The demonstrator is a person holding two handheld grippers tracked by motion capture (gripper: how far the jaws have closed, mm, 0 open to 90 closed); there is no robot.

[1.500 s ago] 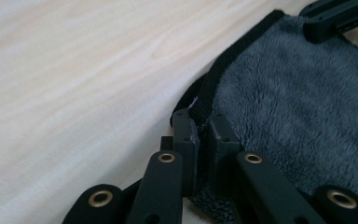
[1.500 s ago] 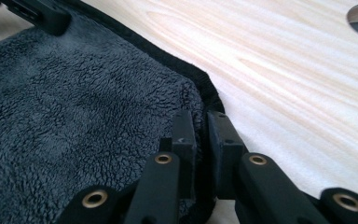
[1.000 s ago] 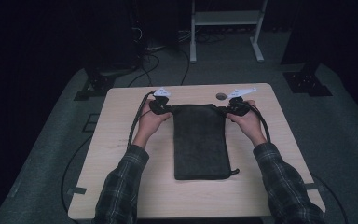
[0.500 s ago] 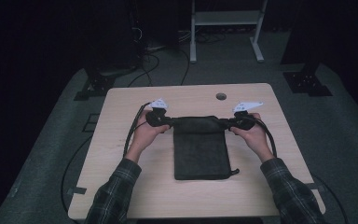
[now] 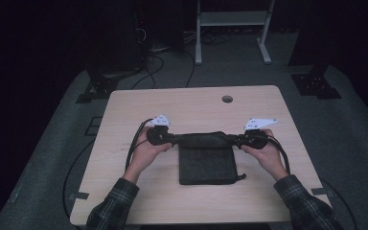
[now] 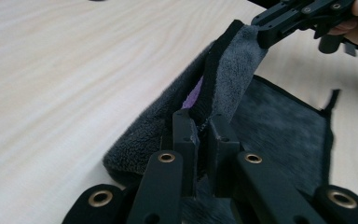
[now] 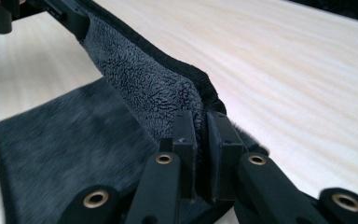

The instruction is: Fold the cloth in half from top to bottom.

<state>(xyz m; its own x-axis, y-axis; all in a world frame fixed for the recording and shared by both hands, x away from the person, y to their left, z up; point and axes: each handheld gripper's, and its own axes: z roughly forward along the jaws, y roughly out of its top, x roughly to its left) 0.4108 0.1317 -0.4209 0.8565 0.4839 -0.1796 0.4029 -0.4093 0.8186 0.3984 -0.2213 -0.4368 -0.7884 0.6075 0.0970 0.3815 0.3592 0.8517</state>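
Towel (image 5: 206, 163), dark grey and fleecy, lies on the wooden table (image 5: 191, 108) nearer the person than the round hole (image 5: 227, 99), its far edge lifted and folded back toward them. The left gripper (image 6: 201, 123) pinches that edge's left corner (a purple tag peeks out beside its jaws); the right gripper (image 7: 201, 122) clamps the right corner, the edge stretched between them.

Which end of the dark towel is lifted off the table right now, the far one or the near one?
The far end of the towel: left gripper and right gripper pinch its corners; the near end lies flat.
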